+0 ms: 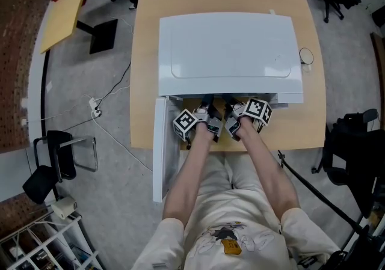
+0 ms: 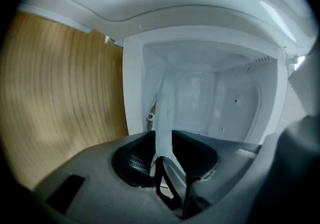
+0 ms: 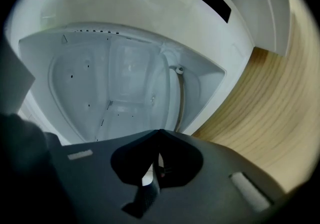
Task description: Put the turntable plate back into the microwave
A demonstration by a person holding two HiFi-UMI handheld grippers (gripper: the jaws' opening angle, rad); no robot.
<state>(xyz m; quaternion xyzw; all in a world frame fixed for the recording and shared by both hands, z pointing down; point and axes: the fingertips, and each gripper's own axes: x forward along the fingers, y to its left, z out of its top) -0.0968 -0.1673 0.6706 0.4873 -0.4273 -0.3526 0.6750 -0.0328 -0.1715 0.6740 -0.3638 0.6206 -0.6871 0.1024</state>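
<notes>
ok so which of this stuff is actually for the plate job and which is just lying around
For the job: microwave, its open door, glass plate, left gripper, right gripper.
Just lying about: power strip, black chair, yellow board, white rack.

Your table [image 1: 144,52] is pale, smooth wood. The microwave [image 1: 228,46] is shiny white, and the left gripper [image 2: 161,134] is dull grey plastic.

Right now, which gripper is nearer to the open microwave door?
Left. The left gripper is at the mouth of the microwave, right beside the open door. The right gripper is next to it, on the side away from the door.
</notes>
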